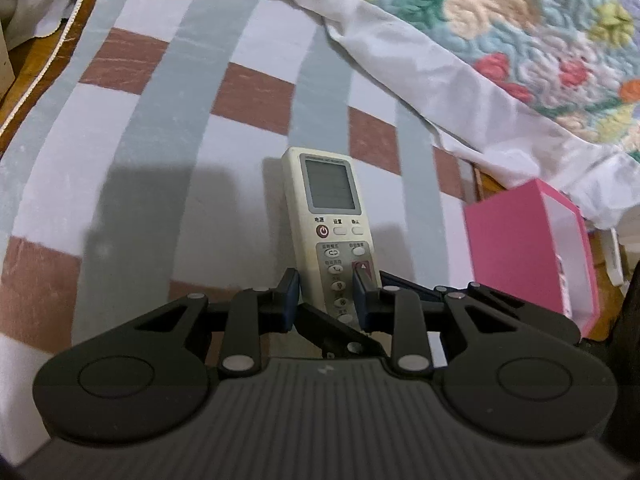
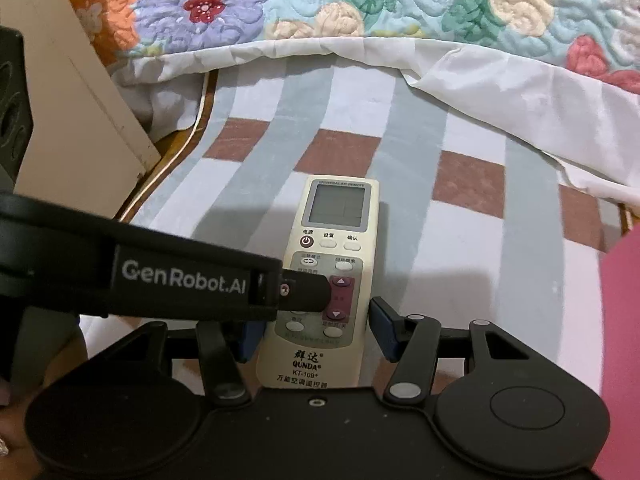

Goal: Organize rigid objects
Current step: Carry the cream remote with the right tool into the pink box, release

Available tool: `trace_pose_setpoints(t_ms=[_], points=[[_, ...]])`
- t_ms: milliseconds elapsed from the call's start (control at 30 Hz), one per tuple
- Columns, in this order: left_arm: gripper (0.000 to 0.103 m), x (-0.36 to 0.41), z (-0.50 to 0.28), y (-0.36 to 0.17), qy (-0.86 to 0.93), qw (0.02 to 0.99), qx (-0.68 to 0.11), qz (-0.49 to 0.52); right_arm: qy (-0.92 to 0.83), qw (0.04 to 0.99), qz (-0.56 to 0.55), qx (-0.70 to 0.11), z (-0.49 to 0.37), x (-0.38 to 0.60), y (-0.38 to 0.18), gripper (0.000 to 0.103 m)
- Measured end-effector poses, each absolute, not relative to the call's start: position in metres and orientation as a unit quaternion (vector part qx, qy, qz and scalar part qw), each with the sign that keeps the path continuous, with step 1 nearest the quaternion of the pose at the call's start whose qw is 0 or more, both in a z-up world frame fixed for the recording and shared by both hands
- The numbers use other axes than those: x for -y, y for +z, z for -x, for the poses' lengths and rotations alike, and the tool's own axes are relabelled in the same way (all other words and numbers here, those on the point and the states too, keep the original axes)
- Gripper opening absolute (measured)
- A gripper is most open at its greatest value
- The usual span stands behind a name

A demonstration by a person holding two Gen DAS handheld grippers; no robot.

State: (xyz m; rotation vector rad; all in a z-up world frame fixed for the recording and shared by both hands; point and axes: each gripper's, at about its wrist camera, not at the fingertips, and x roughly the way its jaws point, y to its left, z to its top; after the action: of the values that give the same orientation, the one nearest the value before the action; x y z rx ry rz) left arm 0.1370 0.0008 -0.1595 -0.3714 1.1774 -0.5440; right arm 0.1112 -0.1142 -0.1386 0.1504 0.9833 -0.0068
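A cream air-conditioner remote (image 1: 330, 216) with a grey screen lies face up on the checked blanket (image 1: 160, 140). My left gripper (image 1: 326, 292) is shut on the remote's lower half, with its blue pads against both sides. In the right wrist view the same remote (image 2: 334, 232) lies between the blue pads of my right gripper (image 2: 316, 336). The right pad stands a little off the remote's edge, and the left pad is partly hidden behind the left gripper's black finger (image 2: 304, 292), which crosses the buttons. A pink box (image 1: 528, 256) stands to the right of the remote.
A floral quilt (image 2: 360, 4) with a white sheet border (image 1: 420, 76) lies bunched along the far side and the right. A beige panel (image 2: 72, 92) stands at the left, past the blanket's corded edge (image 1: 44, 68). The pink box also shows at the right edge of the right wrist view (image 2: 622, 340).
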Motion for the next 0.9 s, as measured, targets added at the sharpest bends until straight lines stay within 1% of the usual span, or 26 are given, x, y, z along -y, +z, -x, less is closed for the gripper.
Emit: trace_pose_setpoints(t_ms=[300,533,700,900], points=[[0.027,0.011,-0.099,-0.123,-0.297,0.793,-0.510,0.151,-0.013,0.889,-0.062,-0.453,-0.069,0.122,-0.102,0.061],[0.027,0.031,-0.069,-0.080,-0.322,0.808,-0.477,0.125,-0.014,0.908,-0.068,-0.413,-0.030,0.139,-0.068,0.061],[0.027,0.061,-0.052,-0.041,-0.349,0.814,-0.454,0.097,-0.023,0.922,-0.061,-0.381,-0.003,0.162,-0.037,0.061],[0.027,0.115,-0.046,-0.003,-0.385,0.802,-0.452,0.070,-0.052,0.930,-0.085,-0.355,0.031,0.205,-0.007,0.061]])
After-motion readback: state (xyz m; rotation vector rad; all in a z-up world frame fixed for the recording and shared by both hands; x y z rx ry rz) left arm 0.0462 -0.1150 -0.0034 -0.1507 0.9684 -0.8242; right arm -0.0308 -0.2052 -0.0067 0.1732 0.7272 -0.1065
